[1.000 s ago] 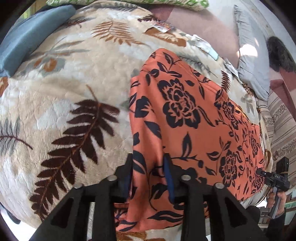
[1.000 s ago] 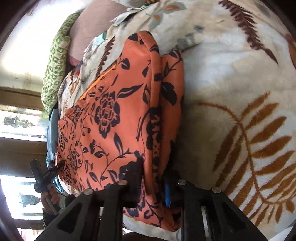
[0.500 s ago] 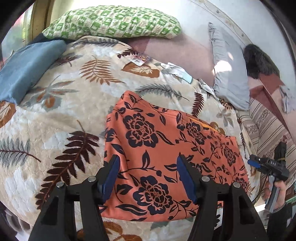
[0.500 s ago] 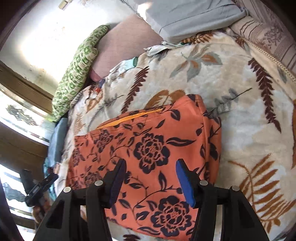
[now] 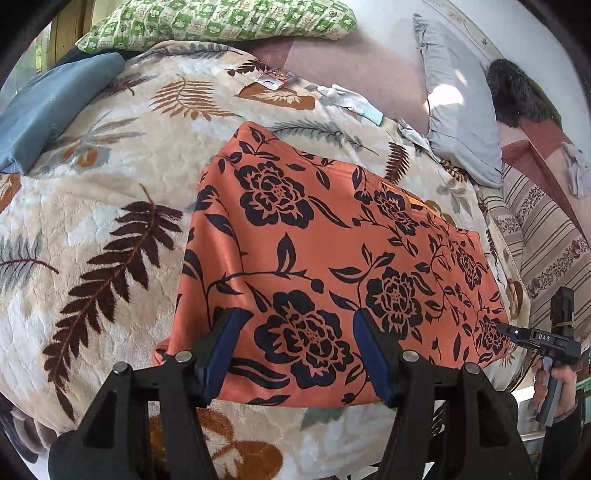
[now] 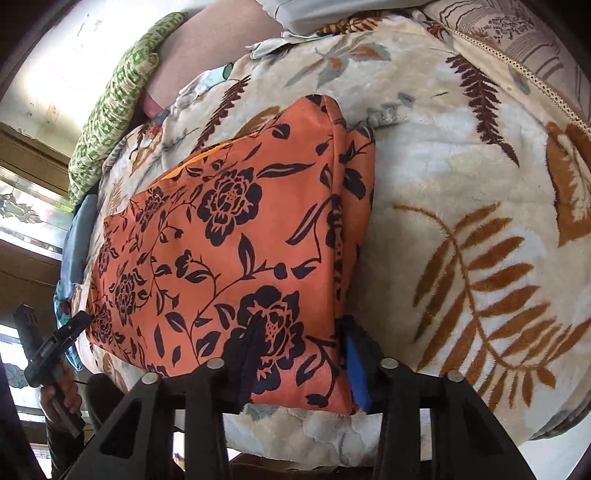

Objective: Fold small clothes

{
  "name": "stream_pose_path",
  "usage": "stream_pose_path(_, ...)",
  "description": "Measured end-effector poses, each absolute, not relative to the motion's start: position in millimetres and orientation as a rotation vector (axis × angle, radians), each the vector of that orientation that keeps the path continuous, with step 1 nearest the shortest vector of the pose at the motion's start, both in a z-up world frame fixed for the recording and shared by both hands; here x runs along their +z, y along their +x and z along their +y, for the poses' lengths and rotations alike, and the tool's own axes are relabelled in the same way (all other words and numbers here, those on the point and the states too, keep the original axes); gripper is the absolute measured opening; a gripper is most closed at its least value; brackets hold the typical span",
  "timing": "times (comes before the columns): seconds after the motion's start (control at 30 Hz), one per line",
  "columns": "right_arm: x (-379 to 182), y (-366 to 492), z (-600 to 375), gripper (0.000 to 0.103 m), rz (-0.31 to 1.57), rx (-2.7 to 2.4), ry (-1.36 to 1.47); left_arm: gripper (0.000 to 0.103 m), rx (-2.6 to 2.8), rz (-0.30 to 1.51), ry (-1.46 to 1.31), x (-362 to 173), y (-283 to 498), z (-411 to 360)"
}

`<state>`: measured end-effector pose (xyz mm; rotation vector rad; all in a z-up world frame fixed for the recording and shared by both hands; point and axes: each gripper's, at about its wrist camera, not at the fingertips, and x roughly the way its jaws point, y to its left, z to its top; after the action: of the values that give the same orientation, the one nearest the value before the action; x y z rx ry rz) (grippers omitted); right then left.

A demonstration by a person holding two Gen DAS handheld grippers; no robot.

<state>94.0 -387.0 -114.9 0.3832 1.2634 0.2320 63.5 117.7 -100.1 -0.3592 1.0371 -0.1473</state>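
An orange garment with dark blue flowers [image 5: 332, 236] lies folded flat on a leaf-print blanket [image 5: 92, 206]. My left gripper [image 5: 295, 332] hovers open over the garment's near left edge, and no cloth is pinched between its blue pads. The right wrist view shows the same garment [image 6: 221, 229] with a doubled fold along its right side. My right gripper [image 6: 301, 354] is at the near right corner with its jaws closing. The flat corner of cloth lies between them, not bunched. Each gripper also appears small in the other's view, held by a hand [image 5: 561, 380].
A green patterned pillow [image 5: 221, 22] and a blue cushion [image 5: 48, 107] lie at the far left. A grey pillow [image 5: 458, 107] and small white cloths [image 5: 351, 99] are at the far right. A striped sheet [image 5: 543, 236] borders the blanket on the right.
Both grippers let go of the cloth folds they pinched and drew back and up. The garment now lies flat. The right jaws opened wide, then narrowed again at the corner.
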Motion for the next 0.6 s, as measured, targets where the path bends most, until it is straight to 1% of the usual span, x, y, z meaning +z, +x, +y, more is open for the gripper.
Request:
stream_pose_path(0.03,-116,94,-387,0.014,1.277,0.240,0.386,0.064,-0.146,1.037,-0.360,-99,60,119)
stream_pose_path(0.07,-116,96,-386,0.012,1.299,0.256,0.401,0.064,-0.142,1.034,-0.362,-98,58,121)
stream_pose_path(0.23,-99,79,-392,0.011,1.281,0.255,0.442,0.064,-0.127,1.013,-0.374,-91,48,133)
stream_pose_path(0.3,-112,69,-396,0.011,1.316,0.243,0.465,0.065,-0.134,1.005,-0.372,-88,48,134)
stream_pose_path(0.33,-126,67,-396,0.011,1.343,0.213,0.448,0.068,-0.139,1.005,-0.369,-88,50,132)
stream_pose_path(0.4,-144,64,-406,0.015,1.326,0.207,0.549,0.069,-0.140,1.022,-0.350,-90,55,127)
stream_pose_path(0.47,-135,62,-411,0.019,1.303,0.215,0.585,0.071,-0.149,1.037,-0.324,-98,60,123)
stream_pose_path(0.6,-106,58,-401,0.019,1.261,0.209,0.436,0.072,-0.102,1.121,-0.292,-131,70,120)
